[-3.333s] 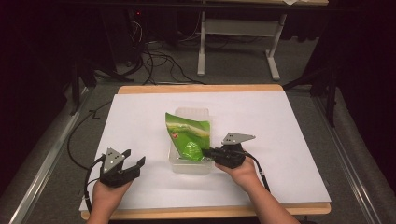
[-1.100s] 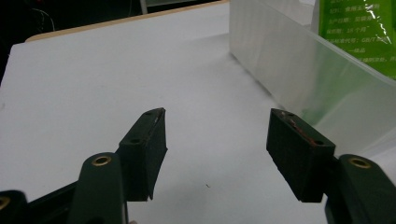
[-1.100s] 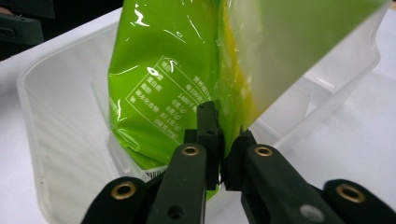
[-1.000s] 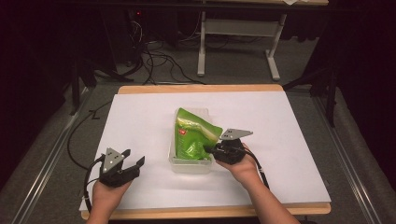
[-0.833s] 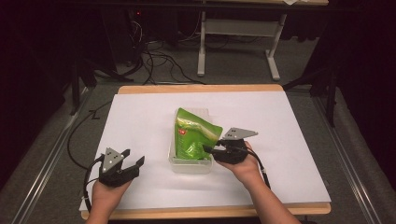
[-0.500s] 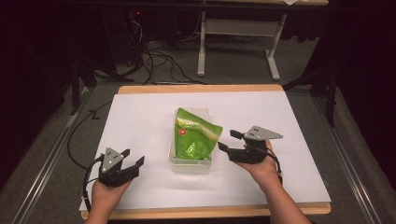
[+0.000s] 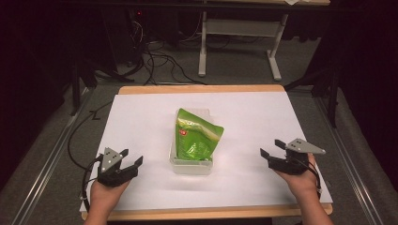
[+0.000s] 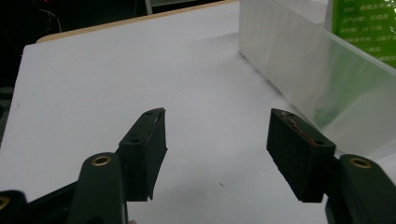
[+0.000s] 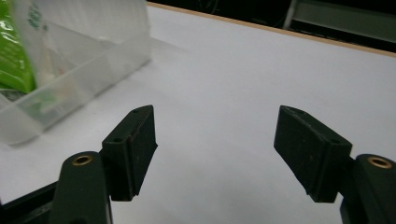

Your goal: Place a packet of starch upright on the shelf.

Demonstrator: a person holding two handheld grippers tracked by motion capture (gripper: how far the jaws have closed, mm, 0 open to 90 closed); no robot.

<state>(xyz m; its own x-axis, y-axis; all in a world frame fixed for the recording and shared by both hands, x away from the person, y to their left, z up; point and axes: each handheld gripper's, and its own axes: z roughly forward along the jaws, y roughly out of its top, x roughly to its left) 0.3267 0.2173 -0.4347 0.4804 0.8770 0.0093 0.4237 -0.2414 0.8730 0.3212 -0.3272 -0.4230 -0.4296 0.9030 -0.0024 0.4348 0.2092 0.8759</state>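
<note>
A green pouch [image 7: 197, 138] stands tilted in a clear plastic tub [image 7: 190, 166] at the tabletop's [image 7: 263, 112] middle. The left gripper [image 7: 130, 158] near the front-left corner and the right gripper [image 7: 272, 148] near the front-right corner each have jaws spread wide, holding nothing.

Table [image 7: 141, 112]: white top with a light wood edge visible along the far and near sides. One clear plastic container [image 7: 191, 165] stands directly on it, about mid-table, between the two sets of fingers and apart from both. In the left gripper view the container wall [image 8: 299, 70] lies ahead and to the right of the right-hand finger [image 8: 299, 158]. In the right gripper view it [image 9: 70, 84] lies ahead and left of the left-hand finger [image 9: 133, 149]. Bare white surface lies between each pair of fingers.
</note>
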